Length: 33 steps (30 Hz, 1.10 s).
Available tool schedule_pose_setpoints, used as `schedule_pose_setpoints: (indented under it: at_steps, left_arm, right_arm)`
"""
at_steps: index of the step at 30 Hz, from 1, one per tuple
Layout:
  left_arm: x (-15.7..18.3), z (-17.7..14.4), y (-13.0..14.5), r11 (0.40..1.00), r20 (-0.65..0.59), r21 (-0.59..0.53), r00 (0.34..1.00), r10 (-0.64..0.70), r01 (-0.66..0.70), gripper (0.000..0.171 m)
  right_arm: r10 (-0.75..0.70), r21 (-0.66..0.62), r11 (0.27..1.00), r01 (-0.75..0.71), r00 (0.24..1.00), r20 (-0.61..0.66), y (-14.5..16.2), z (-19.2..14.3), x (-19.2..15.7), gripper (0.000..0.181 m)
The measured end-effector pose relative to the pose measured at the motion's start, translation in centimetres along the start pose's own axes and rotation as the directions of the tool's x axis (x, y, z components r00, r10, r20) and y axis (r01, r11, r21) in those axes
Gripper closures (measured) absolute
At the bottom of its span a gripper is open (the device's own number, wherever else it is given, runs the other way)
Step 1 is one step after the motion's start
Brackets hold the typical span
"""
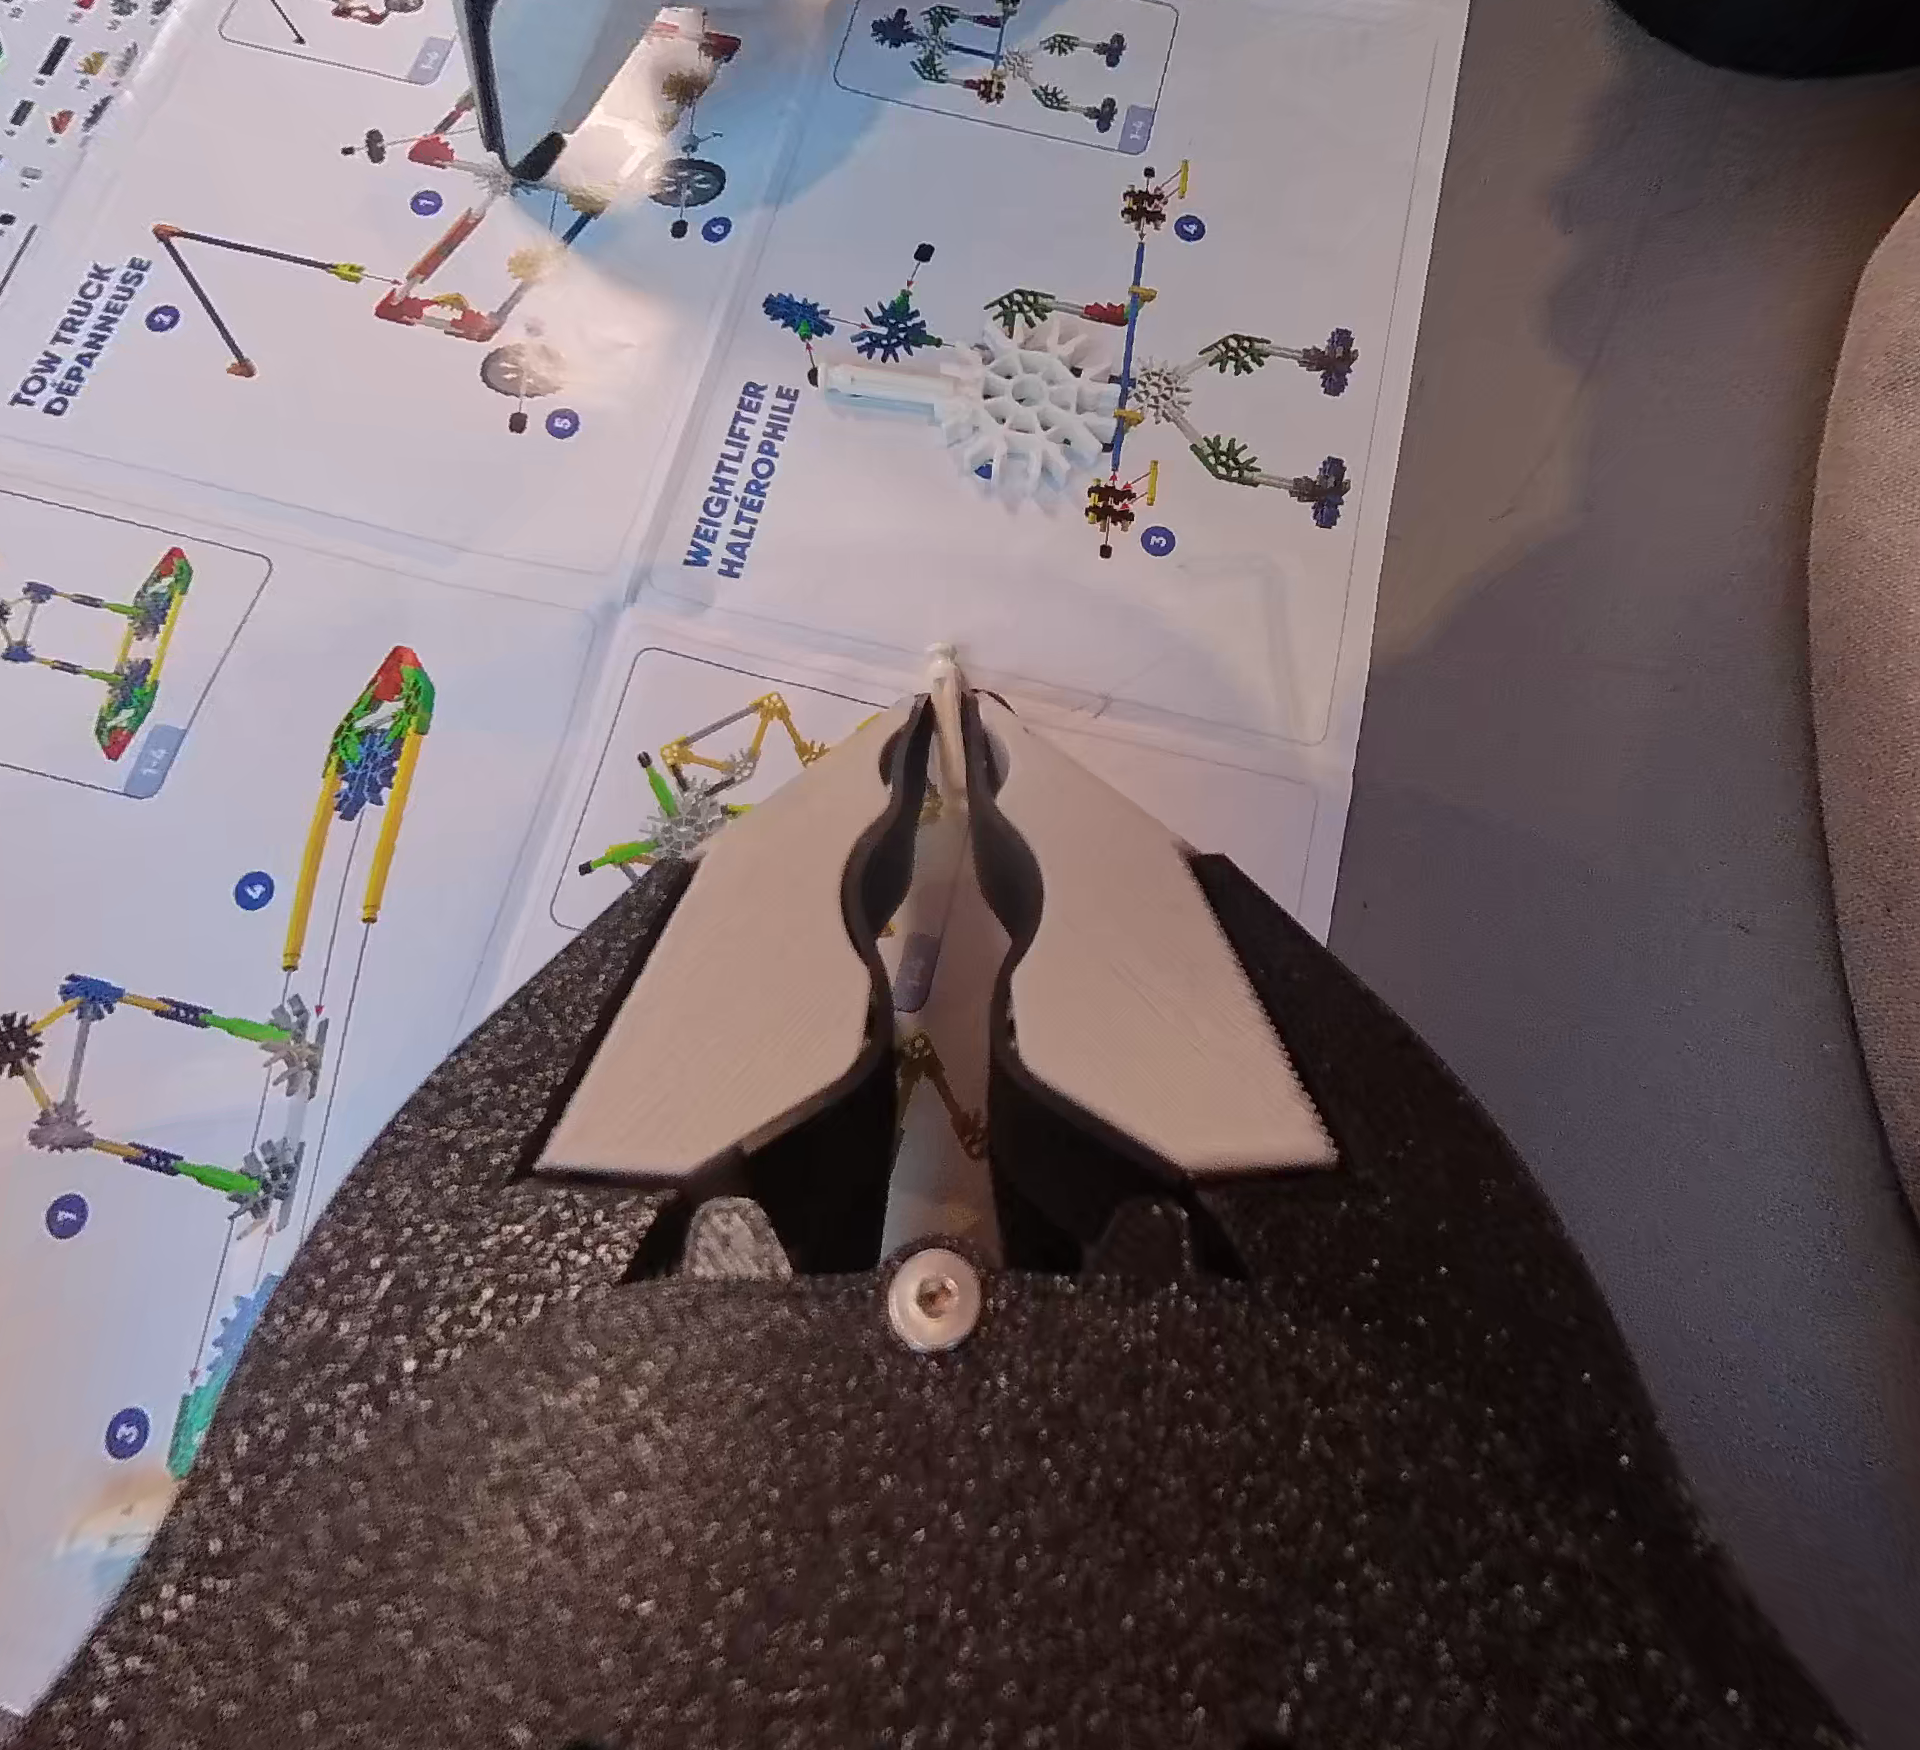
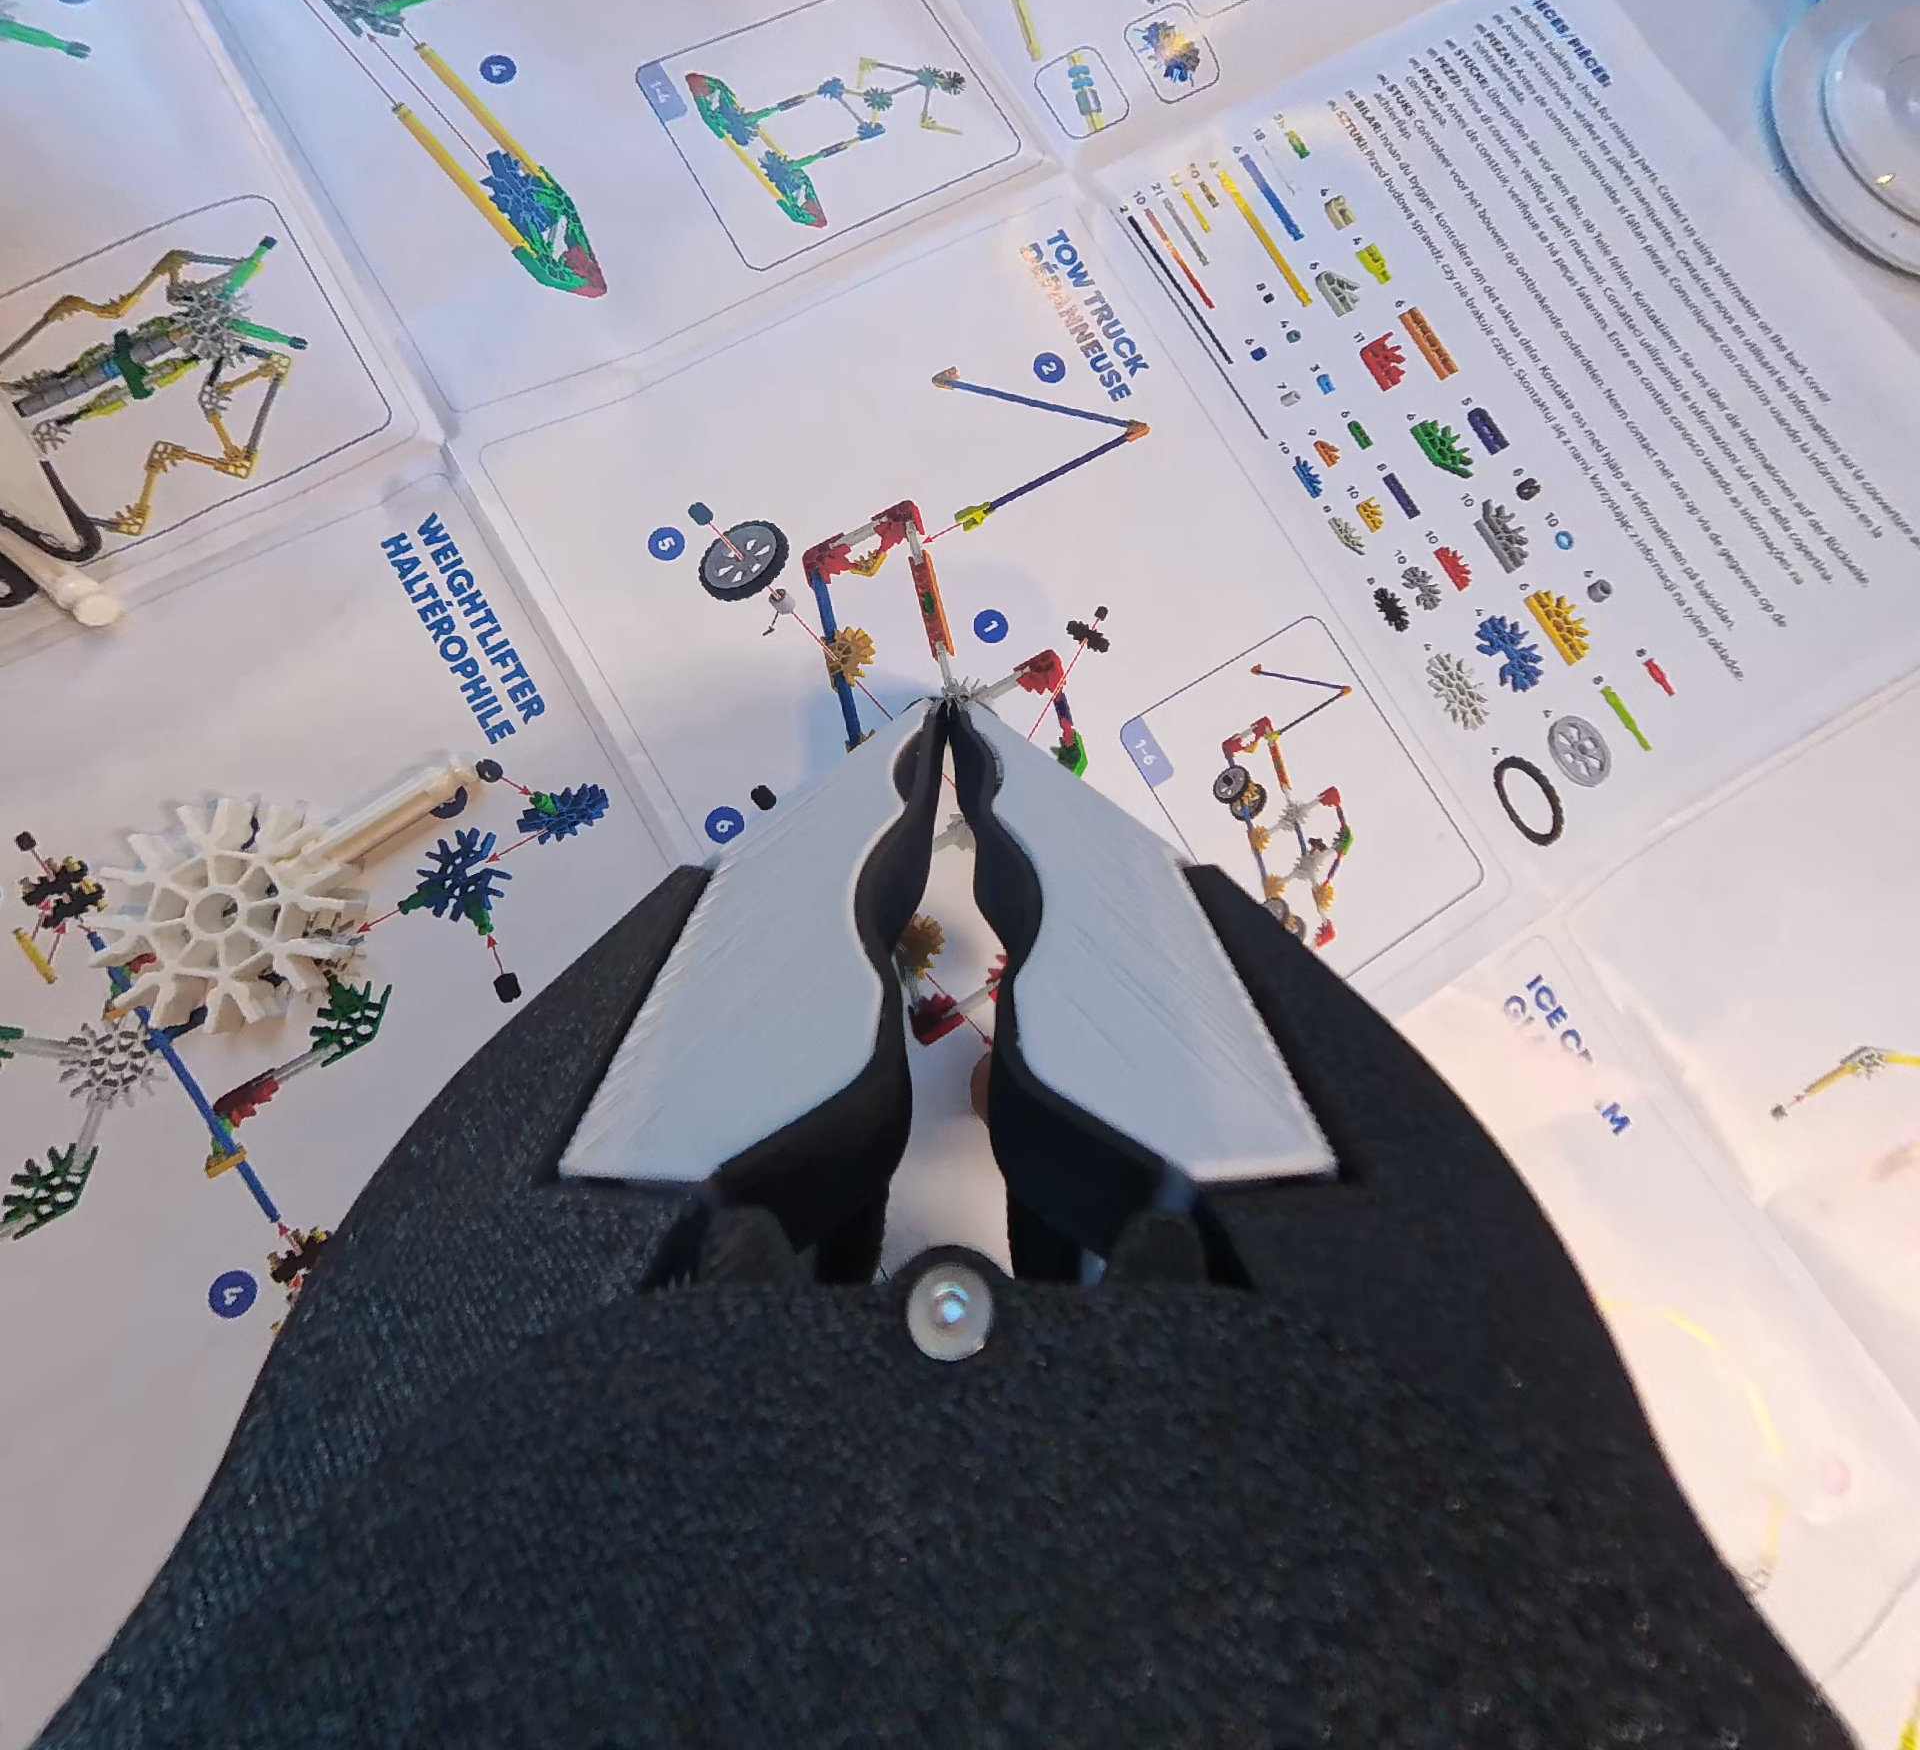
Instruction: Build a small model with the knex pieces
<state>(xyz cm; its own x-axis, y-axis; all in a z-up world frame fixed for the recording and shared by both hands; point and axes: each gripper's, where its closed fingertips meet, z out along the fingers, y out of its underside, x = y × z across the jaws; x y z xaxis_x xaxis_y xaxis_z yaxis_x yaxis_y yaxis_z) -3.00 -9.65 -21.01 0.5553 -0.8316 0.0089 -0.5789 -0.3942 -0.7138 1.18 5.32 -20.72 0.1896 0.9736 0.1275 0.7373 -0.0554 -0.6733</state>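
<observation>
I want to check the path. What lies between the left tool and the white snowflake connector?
In the left wrist view, only bare printed instruction sheet lies between the left tool, shut on a white rod, and the white snowflake connector.

Speckled black left gripper and right gripper, pale grey fingers, wavy black pads, one silver screw each.

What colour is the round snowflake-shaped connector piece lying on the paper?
White connector; the right wrist view shows it best.
</observation>
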Motion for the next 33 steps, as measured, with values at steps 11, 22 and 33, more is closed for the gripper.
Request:
schedule_pose_setpoints:
  at_steps: [11, 22, 33]
  left_arm:
    - [0.9, 0.5, -1.3, 0.999, -0.018, 0.037, 0.999, 0.038, -0.038, 0.168]
    - [1.0, 2.1, -2.8, 0.973, -0.086, -0.008, 0.97, 0.229, -0.23, 0.168]
    - [0.7, 2.9, -3.4, 0.937, -0.164, -0.06, 0.93, 0.33, -0.343, 0.168]
  right_arm:
    - [-0.059, 0.059, 0.997, 0.05, 0.983, 0.171, 1.6, -4.4, -3.9, 0.171]
    - [-0.197, 0.076, 0.98, 0.182, 0.921, 0.337, 2.6, -5.1, -11.3, 0.155]
    - [-0.196, 0.065, 0.981, 0.185, 0.917, 0.346, 2.8, -5.1, -12.1, 0.155]
